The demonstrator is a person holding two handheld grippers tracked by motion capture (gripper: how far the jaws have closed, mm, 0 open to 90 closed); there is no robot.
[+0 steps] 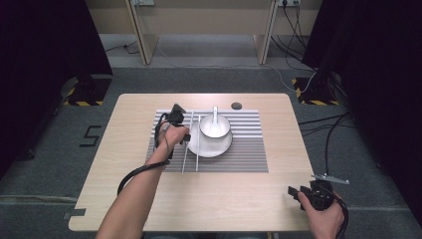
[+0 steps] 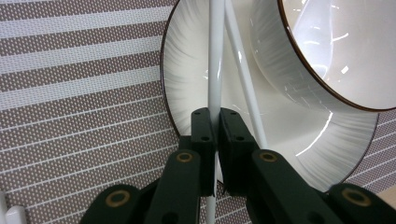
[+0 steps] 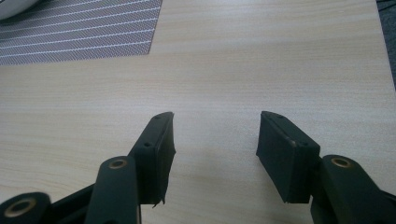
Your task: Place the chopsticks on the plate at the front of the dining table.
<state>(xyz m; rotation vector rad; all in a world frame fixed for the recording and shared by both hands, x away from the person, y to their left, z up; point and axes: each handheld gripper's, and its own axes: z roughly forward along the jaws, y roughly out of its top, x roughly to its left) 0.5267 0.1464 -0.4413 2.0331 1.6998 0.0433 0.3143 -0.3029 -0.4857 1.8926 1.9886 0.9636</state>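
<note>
- Chopstick (image 2: pixel 215 56): white, clamped between jaws of left gripper (image 2: pixel 215 122), lying over left rim of plate; second chopstick (image 2: pixel 243 70) just beside it, crossing it near the top of the left gripper view.
- Table (image 1: pixel 124 199): light wood, everything sits on it.
- Mat (image 1: pixel 249 154): striped, mid-table, under plate and both chopsticks.
- Plate (image 1: pixel 214 148): white, dark rim, on mat.
- Bowl (image 1: pixel 215 130): white, stands on plate.
- Spoon (image 1: pixel 215 115): white, in bowl.
- Left gripper: at plate's left edge, over mat.
- Right gripper (image 3: pixel 215 133): jaws wide apart, nothing between, over bare table near front right corner, well apart from mat.
</note>
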